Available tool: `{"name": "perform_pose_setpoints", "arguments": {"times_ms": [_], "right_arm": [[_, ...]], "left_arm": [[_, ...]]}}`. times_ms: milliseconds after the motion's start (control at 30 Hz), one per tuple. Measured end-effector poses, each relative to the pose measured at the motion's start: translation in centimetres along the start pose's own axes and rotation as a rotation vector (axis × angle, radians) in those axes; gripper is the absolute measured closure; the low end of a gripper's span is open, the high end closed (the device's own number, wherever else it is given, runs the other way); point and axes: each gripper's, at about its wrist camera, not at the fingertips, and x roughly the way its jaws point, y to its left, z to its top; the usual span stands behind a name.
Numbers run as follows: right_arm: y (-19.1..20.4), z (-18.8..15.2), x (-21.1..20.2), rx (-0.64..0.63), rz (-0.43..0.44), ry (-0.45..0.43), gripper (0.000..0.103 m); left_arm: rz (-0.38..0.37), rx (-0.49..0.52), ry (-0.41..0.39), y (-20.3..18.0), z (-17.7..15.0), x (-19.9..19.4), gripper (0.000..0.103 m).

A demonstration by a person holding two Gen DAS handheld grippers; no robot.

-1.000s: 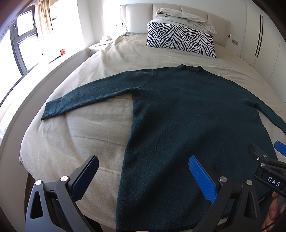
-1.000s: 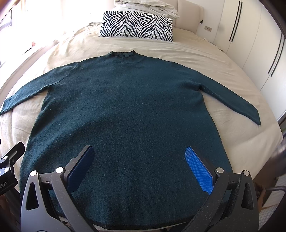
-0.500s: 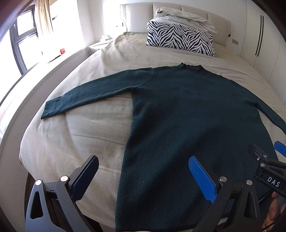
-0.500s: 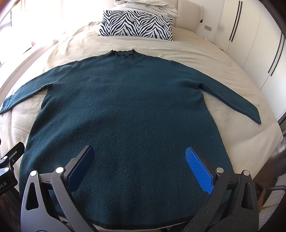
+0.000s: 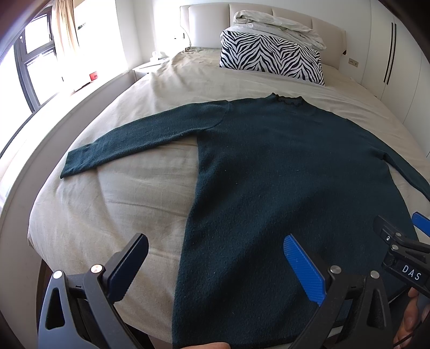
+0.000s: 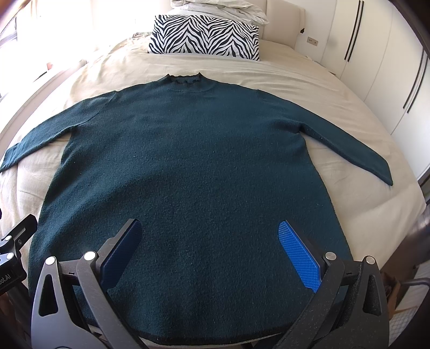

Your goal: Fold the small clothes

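While flat: one sweater (image 6: pixel 188 166), two sleeves spread.

Sweater (image 6: pixel 188 166): dark teal, plain, lying on the bed's beige sheet (image 6: pixel 309 88). Pillow (image 6: pixel 204 37) beyond the sweater's collar: black-and-white zebra stripes, white bedding (image 6: pixel 217 6) on top. Headboard (image 5: pixel 204 24): cream. Gripper pads (image 6: pixel 298 255): blue, textured; frames black.

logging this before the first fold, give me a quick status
Left gripper open, right gripper open, both empty above the hem. Dark green sweater flat on the bed, sleeves spread, unfolded. Zebra pillow lies beyond the collar, nothing on the sweater.
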Motion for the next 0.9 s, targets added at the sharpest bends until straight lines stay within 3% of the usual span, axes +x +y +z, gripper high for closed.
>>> {"name": "perform_pose_setpoints", "arguments": {"times_ms": [433, 633, 767, 900], "right_arm": [[-1.0, 0.0, 1.0, 0.024, 0.008, 0.017, 0.000], [-3.9, 0.7, 1.7, 0.081, 0.034, -0.005, 0.000], [-9.7, 1.9, 2.2, 0.207, 0.067, -0.045, 0.000], [-19.2, 2.6, 3.5, 0.442, 0.122, -0.088, 0.000]], "left_arm": [[0.028, 0.030, 0.029, -1.4, 0.2, 0.8, 0.000], [0.027, 0.077, 0.021, -2.7, 0.6, 1.6, 0.000], [-0.057, 0.040, 0.070, -2.5, 1.6, 3.1, 0.000], [-0.131, 0.009, 0.122, -2.9, 2.8, 4.9, 0.000]]}}
